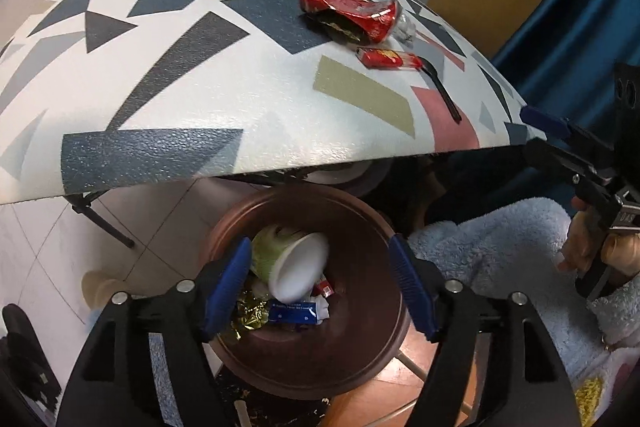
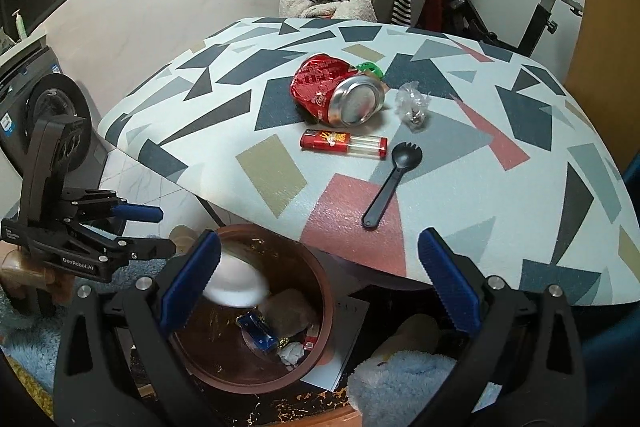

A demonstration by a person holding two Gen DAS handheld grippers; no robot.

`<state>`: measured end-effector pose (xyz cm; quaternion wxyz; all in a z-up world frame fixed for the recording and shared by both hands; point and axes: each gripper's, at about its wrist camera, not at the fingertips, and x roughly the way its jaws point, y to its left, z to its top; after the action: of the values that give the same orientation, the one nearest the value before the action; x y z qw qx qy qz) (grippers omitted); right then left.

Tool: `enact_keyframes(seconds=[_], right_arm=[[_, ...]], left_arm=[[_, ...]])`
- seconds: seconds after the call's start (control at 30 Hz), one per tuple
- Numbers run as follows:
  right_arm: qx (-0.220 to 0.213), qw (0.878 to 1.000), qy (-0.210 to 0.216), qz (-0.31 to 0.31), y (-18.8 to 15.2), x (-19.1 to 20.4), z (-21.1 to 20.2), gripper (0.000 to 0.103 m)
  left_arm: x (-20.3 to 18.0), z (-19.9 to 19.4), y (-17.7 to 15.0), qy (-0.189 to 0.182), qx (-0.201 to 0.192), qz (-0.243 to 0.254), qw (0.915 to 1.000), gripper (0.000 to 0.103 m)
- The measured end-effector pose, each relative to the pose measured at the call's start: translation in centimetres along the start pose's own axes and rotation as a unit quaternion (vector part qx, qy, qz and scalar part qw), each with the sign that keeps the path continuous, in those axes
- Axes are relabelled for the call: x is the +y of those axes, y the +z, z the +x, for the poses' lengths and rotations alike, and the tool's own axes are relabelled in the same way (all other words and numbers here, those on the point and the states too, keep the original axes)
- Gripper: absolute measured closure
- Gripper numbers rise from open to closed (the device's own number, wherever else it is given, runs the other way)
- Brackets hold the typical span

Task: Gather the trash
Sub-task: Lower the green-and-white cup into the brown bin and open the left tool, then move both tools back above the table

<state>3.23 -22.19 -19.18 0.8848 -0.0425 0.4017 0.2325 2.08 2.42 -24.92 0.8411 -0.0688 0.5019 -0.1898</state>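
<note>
Geometric-patterned white tabletop (image 2: 224,163) fills both views, its near edge overhanging a round brown plastic waste bin (image 2: 320,311) on the floor. Left gripper (image 1: 320,287), fingers released and empty, hangs above the bin; inside lies a tipped green-and-white paper cup (image 1: 290,261) over gold foil (image 1: 250,315) and a blue wrapper (image 1: 294,311), partly masked by the blue finger pads (image 1: 228,283). In the right wrist view the cup appears as a blurred white shape, possibly in motion. On the table lie a crushed red drink can (image 2: 338,95), a red-and-clear lighter (image 2: 344,145), crumpled clear plastic (image 2: 412,105) and a black plastic spork (image 2: 386,183). Right gripper (image 2: 320,291) is spread wide, grasping nothing, between bin and table edge.
</note>
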Motion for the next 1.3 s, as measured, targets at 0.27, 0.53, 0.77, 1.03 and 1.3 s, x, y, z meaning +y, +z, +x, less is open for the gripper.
enact_keyframes(seconds=[0.27,0.53,0.77,1.03,1.3], right_arm=[[0.004,1.0,-0.006,0.003,-0.1,-0.5,0.4,0.006],[0.01,1.0,-0.012,-0.009,0.4,-0.5,0.8,0.006],[0.018,1.0,-0.024,-0.007,0.9,-0.9,1.0,0.006],[0.02,0.999,-0.036,-0.001,1.2,-1.9,1.1,0.006],[0.03,0.999,-0.03,0.001,1.6,-2.8,1.8,0.006]], left_arm=[[0.4,-1.8,1.0,0.054,-0.045,0.01,0.9975,0.016],[0.6,-4.0,3.0,0.119,-0.089,0.033,0.9884,0.006],[0.6,-5.4,4.5,0.144,-0.116,0.036,0.982,0.006],[0.0,-6.3,5.6,0.167,-0.141,0.05,0.9745,0.006],[-0.5,-6.5,6.8,0.165,-0.159,0.063,0.9714,0.006]])
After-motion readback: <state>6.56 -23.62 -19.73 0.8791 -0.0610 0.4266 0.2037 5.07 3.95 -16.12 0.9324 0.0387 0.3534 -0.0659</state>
